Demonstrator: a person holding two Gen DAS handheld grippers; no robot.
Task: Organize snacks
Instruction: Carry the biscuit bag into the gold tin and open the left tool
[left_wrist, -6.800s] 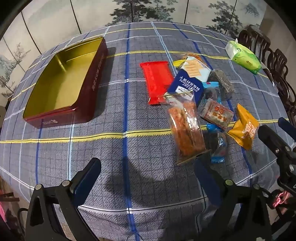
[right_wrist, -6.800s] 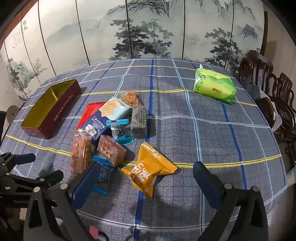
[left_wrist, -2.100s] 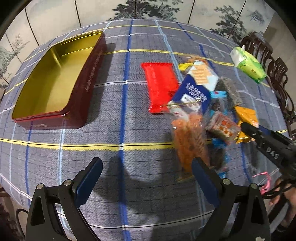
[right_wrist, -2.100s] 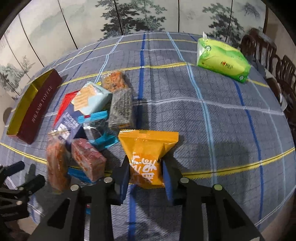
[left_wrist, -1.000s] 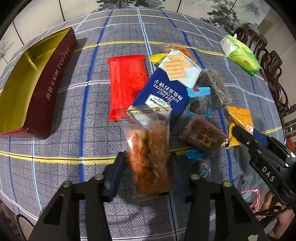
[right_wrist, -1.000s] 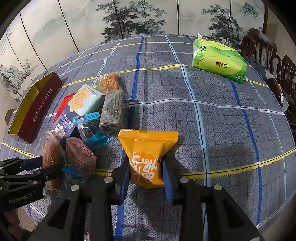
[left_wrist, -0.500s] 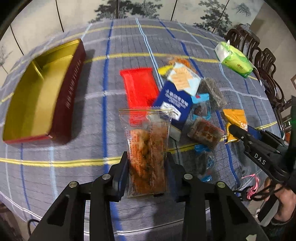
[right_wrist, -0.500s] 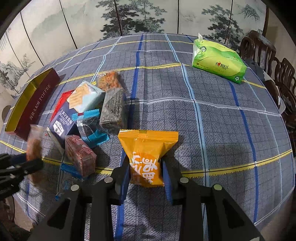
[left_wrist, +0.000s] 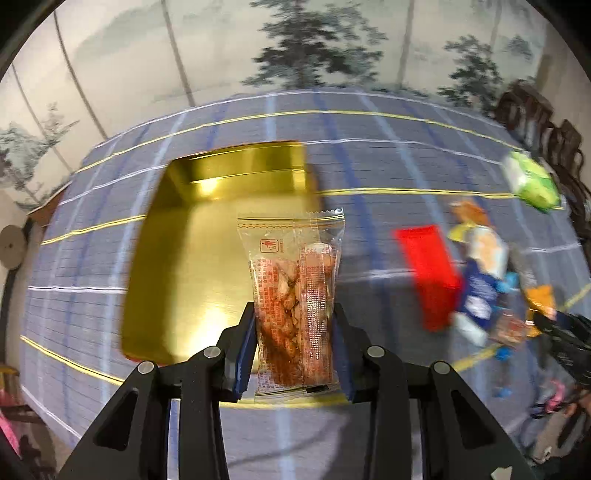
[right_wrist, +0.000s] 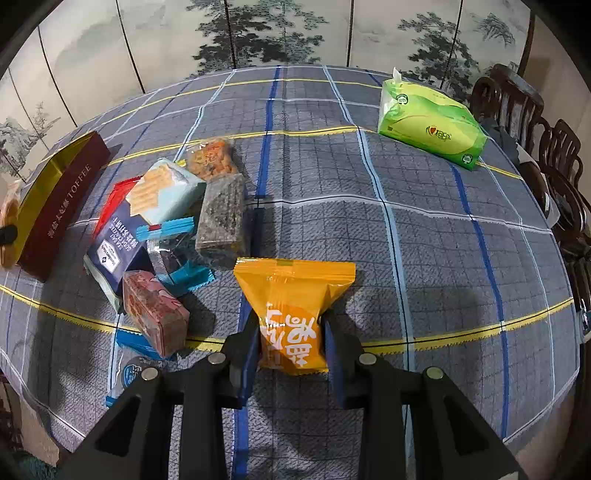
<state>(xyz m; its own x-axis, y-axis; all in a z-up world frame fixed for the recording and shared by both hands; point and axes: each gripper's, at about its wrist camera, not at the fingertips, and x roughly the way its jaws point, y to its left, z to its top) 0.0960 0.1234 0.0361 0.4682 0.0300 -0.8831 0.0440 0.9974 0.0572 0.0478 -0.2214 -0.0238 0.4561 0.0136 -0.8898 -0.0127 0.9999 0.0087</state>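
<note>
Left gripper (left_wrist: 295, 347) jaws pinch the clear packet of reddish snacks (left_wrist: 293, 295) ahead of the gold-lined rectangular tin (left_wrist: 207, 258); lower before releasing. Right gripper (right_wrist: 290, 343) jaws pinch the orange foil pouch (right_wrist: 291, 306).

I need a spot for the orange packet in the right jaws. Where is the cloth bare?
Bare cloth lies right of the orange packet, up to the green tissue pack. Left is crowded: cracker box, dark bar, red-brown packet. The gold tin shows a bare floor.
</note>
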